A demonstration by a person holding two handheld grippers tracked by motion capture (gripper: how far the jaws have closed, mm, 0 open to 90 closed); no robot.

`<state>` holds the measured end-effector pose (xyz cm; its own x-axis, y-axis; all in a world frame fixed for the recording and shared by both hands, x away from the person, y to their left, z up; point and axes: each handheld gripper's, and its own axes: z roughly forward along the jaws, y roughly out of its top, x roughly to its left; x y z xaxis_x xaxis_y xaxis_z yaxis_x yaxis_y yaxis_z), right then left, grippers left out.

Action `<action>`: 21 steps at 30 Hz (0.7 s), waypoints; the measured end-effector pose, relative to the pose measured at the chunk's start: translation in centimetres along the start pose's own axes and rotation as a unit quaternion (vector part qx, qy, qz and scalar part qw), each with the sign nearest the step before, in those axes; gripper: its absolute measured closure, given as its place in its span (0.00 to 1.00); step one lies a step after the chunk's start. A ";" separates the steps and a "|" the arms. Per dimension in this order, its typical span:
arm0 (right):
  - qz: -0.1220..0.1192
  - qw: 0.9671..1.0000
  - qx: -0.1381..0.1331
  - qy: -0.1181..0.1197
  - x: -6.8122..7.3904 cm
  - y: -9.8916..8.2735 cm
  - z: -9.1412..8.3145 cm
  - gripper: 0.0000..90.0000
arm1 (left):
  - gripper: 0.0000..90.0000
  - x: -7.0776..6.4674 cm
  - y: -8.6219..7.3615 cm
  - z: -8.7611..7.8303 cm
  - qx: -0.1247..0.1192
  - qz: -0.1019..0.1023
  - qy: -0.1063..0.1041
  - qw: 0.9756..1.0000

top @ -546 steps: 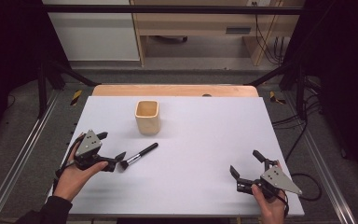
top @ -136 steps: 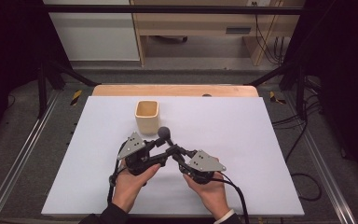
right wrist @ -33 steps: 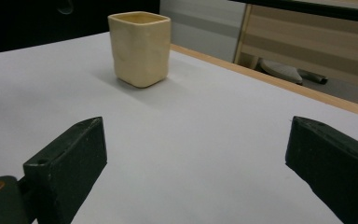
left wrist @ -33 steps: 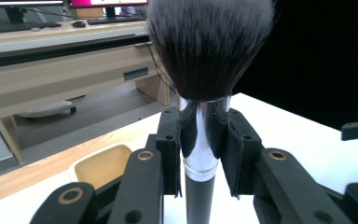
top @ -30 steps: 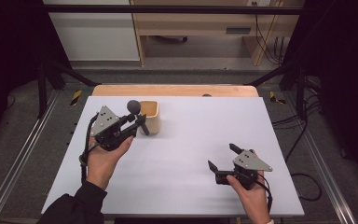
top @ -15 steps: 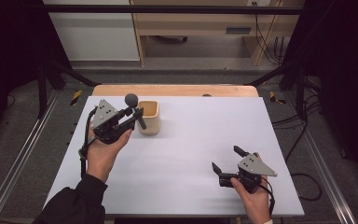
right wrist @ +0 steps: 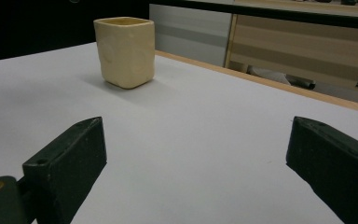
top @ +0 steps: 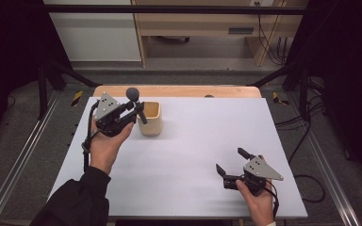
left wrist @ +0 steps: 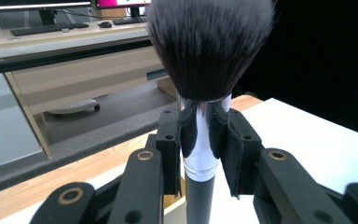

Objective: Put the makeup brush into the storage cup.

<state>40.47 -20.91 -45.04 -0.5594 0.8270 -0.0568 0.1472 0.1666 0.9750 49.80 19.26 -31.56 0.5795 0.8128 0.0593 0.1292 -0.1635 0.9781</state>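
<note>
In the upper left of the high view, the left hand-held gripper (top: 133,112) is clamped on a makeup brush (top: 135,104). It grips the silver ferrule just under the bristles, so the dark bristle head stands up and the black handle slants down toward the mouth of the cream cup (top: 151,118), right beside the gripper. That hold looks chosen for dropping the brush handle-first into the cup, keeping the soft bristles out on top. In the left gripper view, the two black pads press on either side of the ferrule (left wrist: 199,135), with the bristle head looming above them. The handle tip seems to sit at the cup's near rim, though I cannot tell whether it touches. In the lower right of the high view, the right hand-held gripper (top: 230,165) rests low over the white table (top: 198,155), jaws spread wide and empty, parked well apart from the cup.
</note>
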 end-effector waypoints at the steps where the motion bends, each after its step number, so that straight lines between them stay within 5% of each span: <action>1: 0.002 1.000 -0.002 0.000 0.0 0.0 -0.1 0.06 | 0.78 0.1 0.0 0.1 0.002 0.001 0.002 1.000; 21: 0.005 1.000 -0.016 0.003 -0.3 -0.3 -0.3 0.06 | 0.78 1.3 0.8 1.9 0.001 -0.009 0.015 1.000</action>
<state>40.34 -21.36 -45.23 -0.5635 0.8249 -0.0454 0.1261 0.1402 0.9820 52.13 19.13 -31.07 0.5522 0.8324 0.0471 0.1409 -0.1488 0.9788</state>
